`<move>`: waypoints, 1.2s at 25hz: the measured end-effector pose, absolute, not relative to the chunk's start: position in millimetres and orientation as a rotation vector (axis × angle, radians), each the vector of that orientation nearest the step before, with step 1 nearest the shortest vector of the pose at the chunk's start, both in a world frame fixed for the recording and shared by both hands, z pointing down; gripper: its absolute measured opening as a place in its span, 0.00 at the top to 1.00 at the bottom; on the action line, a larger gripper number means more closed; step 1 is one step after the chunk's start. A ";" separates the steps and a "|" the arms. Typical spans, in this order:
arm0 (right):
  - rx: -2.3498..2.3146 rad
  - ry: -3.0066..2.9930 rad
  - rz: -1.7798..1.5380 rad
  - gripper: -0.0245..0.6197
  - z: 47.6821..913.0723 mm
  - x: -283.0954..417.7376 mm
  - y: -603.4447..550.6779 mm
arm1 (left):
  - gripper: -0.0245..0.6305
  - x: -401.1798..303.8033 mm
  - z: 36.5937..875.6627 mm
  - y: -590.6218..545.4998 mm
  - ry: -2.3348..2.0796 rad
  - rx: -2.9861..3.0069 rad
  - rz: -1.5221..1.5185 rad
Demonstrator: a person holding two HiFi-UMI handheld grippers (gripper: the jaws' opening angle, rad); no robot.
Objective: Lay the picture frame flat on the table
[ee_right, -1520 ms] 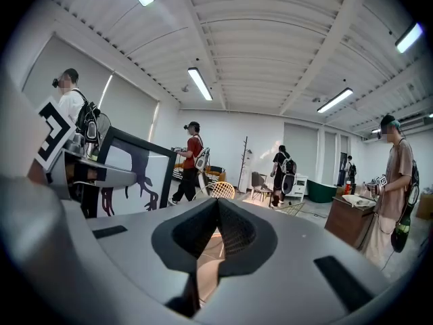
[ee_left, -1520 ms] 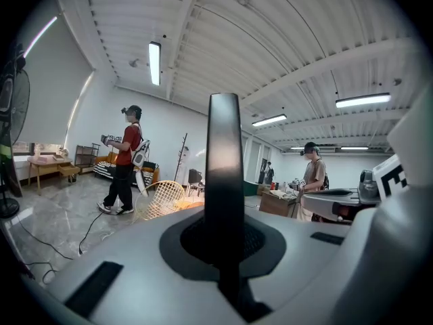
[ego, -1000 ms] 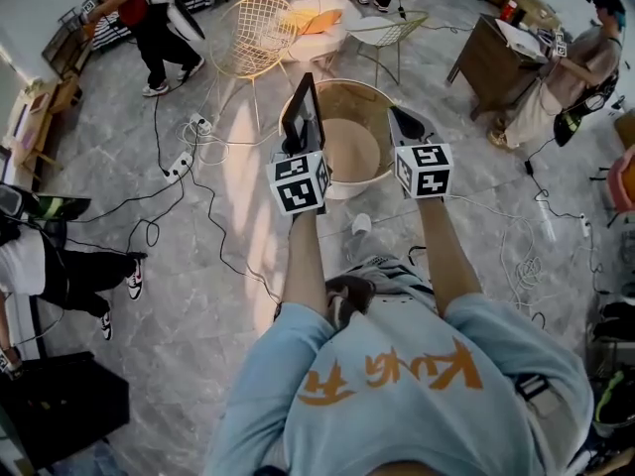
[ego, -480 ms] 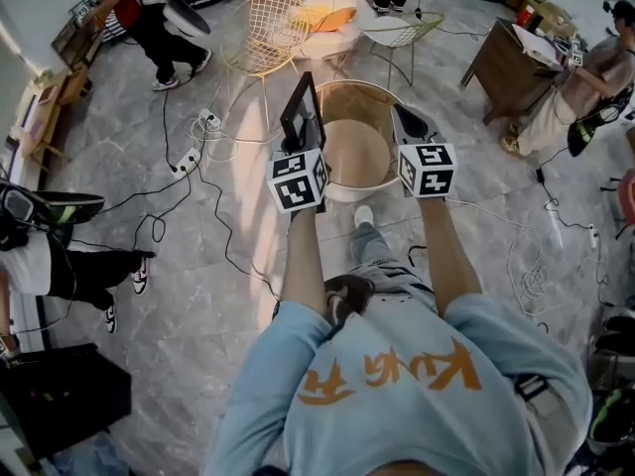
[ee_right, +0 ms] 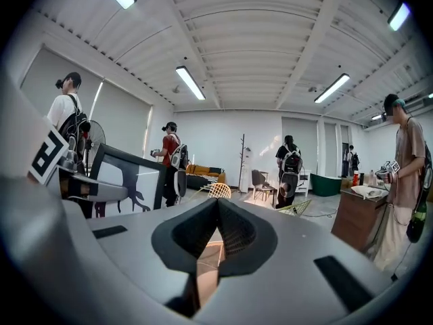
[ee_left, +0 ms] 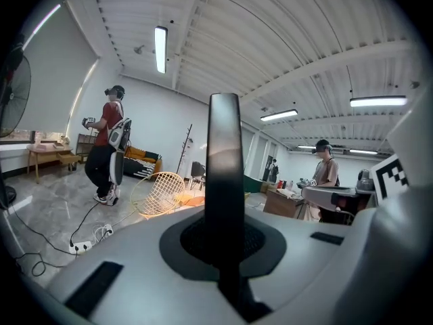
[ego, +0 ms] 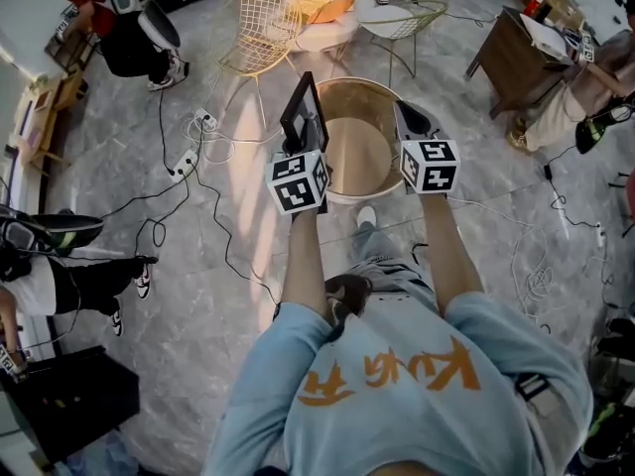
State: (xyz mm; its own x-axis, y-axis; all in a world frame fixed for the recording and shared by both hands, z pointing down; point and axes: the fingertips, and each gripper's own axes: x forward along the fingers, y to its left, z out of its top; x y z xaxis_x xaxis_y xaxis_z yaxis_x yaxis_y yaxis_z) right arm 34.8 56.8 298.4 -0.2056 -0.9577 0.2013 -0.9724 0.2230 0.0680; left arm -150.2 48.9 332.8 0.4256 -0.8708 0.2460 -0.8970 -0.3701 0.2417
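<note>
A black picture frame [ego: 302, 113] stands upright on edge in my left gripper [ego: 307, 145], which is shut on its lower edge, above the left rim of a round wooden table [ego: 358, 155]. In the left gripper view the picture frame [ee_left: 224, 156] shows edge-on, rising between the closed jaws of the left gripper [ee_left: 225, 241]. My right gripper [ego: 414, 123] hovers over the table's right rim, shut with nothing in it. From the right gripper view the picture frame [ee_right: 130, 179] is at the left, showing a dark figure on white, and the tips of the right gripper [ee_right: 217, 204] touch.
A yellow wire chair [ego: 260, 30] and a pale wire chair [ego: 399, 24] stand beyond the table. Cables and power strips [ego: 186, 163] lie on the floor at left. A brown desk [ego: 508, 56] is at right. Several people stand around the room.
The table and floor have slid slightly in the head view as the person steps closer. Both grippers keep their pose, with the frame still upright. The person at the top left has moved away.
</note>
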 end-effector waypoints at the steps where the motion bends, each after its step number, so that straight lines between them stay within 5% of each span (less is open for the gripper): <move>1: 1.852 -2.290 0.121 0.96 300.4 42.7 46.4 | 0.92 -142.5 335.0 41.2 -1.515 2.352 0.118; 18: 1.771 -2.306 0.269 0.96 347.7 148.0 -183.4 | 0.92 -56.0 372.9 -163.4 -1.588 2.201 0.140; 30: 1.699 -2.258 0.559 0.96 468.5 171.1 -258.1 | 0.92 -28.3 479.8 -207.8 -1.510 1.990 0.337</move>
